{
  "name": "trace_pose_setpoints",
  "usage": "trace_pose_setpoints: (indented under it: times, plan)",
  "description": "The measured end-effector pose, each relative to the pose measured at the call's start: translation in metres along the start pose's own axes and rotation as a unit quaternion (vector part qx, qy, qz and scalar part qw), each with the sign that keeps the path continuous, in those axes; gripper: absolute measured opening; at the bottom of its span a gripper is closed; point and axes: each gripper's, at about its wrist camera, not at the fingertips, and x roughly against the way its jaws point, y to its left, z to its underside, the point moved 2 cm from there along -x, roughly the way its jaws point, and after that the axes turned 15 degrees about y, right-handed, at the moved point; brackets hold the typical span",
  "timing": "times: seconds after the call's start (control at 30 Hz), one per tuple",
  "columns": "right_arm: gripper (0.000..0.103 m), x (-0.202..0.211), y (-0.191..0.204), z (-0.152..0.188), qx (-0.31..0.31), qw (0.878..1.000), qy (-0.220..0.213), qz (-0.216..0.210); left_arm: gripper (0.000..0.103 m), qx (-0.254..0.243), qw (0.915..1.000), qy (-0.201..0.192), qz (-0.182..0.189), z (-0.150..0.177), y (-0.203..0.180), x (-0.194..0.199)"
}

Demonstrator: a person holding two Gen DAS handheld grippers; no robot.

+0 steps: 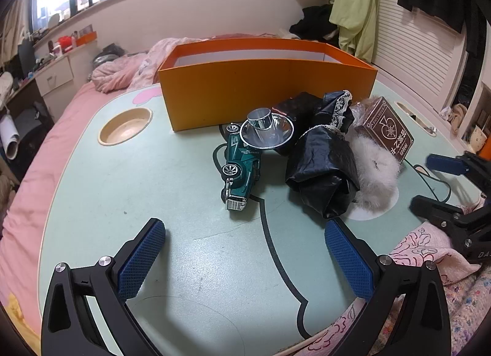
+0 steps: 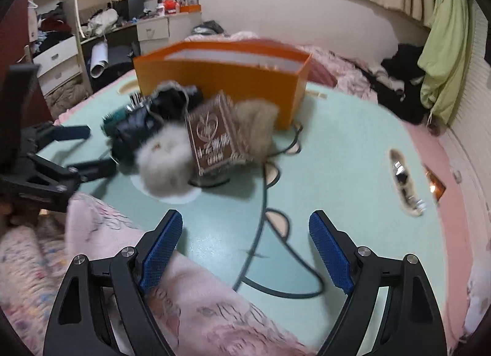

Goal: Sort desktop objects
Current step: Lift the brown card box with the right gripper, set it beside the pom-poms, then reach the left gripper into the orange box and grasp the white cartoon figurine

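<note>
On the pale green table [image 1: 147,190] a pile lies in front of an orange box [image 1: 267,91]. The pile holds a green toy car [image 1: 241,168], a chrome funnel-shaped piece [image 1: 265,131], black cloth with lace [image 1: 319,171], a white fur piece [image 1: 376,174] and a brown card box [image 1: 383,128]. My left gripper [image 1: 245,227] is open and empty, just short of the car. My right gripper [image 2: 245,217] is open and empty over bare table, right of the white fur [image 2: 164,159] and the card box [image 2: 214,138]. That view is blurred.
A round cup recess [image 1: 124,127] is sunk into the table at the left, and a slot [image 2: 405,184] at the right. A pink patterned blanket [image 2: 184,294] covers the near edge. A tan fur piece [image 2: 256,125] leans on the orange box [image 2: 221,79]. A pink bed surrounds the table.
</note>
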Motion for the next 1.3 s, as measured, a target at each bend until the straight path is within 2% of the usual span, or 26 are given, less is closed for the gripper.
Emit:
trace_pose_setpoints:
  times: [0.07,0.13,0.33,0.43,0.53,0.6,0.63,0.7,0.77,0.87,0.9,1.0,1.1,1.17,1.23,1.3]
  plan:
    - [0.09,-0.002,-0.001,-0.003,0.002,1.0,-0.003,0.001,0.103,0.0,1.0,0.0,0.0,0.0,0.0,-0.001]
    - [0.102,-0.004,-0.003,-0.003,0.002,1.0,-0.005,0.0,0.103,-0.001,1.0,0.0,-0.001,0.0,0.0,-0.001]
    - [0.103,-0.005,-0.005,0.004,0.01,1.0,-0.021,-0.007,0.102,0.017,0.9997,-0.007,-0.014,0.002,0.008,0.005]
    - [0.103,-0.005,-0.005,0.005,0.011,1.0,-0.021,-0.007,0.098,0.026,0.9992,-0.028,0.016,-0.002,0.014,0.023]
    - [0.103,-0.005,-0.005,0.005,0.013,1.0,-0.022,-0.008,0.094,0.021,0.9969,-0.049,0.057,-0.03,0.018,0.048]
    - [0.103,-0.005,-0.005,0.005,0.014,1.0,-0.022,-0.008,0.091,0.001,0.9963,-0.053,0.067,-0.059,0.012,0.06]
    - [0.103,-0.005,-0.005,0.005,0.014,1.0,-0.022,-0.008,0.086,-0.007,0.9962,-0.051,0.07,-0.073,0.008,0.062]
    - [0.103,-0.005,-0.005,0.005,0.015,1.0,-0.022,-0.009,0.08,-0.025,0.9957,-0.031,0.084,-0.11,-0.006,0.058]
    - [0.103,-0.005,-0.005,0.005,0.016,1.0,-0.023,-0.009,0.08,-0.029,0.9943,0.005,0.102,-0.143,-0.021,0.045]
    - [0.103,-0.005,-0.004,0.005,0.018,1.0,-0.023,-0.009,0.071,-0.008,0.9904,0.063,0.123,-0.183,-0.041,0.011]
    - [0.103,-0.005,-0.004,0.005,0.018,1.0,-0.023,-0.01,0.062,0.001,0.9889,0.084,0.123,-0.196,-0.048,-0.003]
    - [0.103,-0.005,-0.004,0.005,0.02,0.999,-0.024,-0.01,0.06,0.035,0.9833,0.14,0.11,-0.231,-0.064,-0.049]
    - [0.103,-0.005,-0.004,0.004,0.024,0.999,-0.027,-0.013,0.054,0.054,0.9785,0.171,0.102,-0.245,-0.074,-0.079]
    - [0.103,-0.005,-0.004,0.004,0.025,0.999,-0.028,-0.014,0.054,0.061,0.9782,0.181,0.082,-0.251,-0.078,-0.092]
    - [0.103,-0.005,-0.004,0.004,0.027,0.999,-0.029,-0.014,0.046,0.065,0.9766,0.195,0.063,-0.249,-0.08,-0.104]
    - [0.103,-0.005,-0.004,0.004,0.027,0.999,-0.029,-0.016,0.044,0.079,0.9749,0.195,0.071,-0.247,-0.076,-0.109]
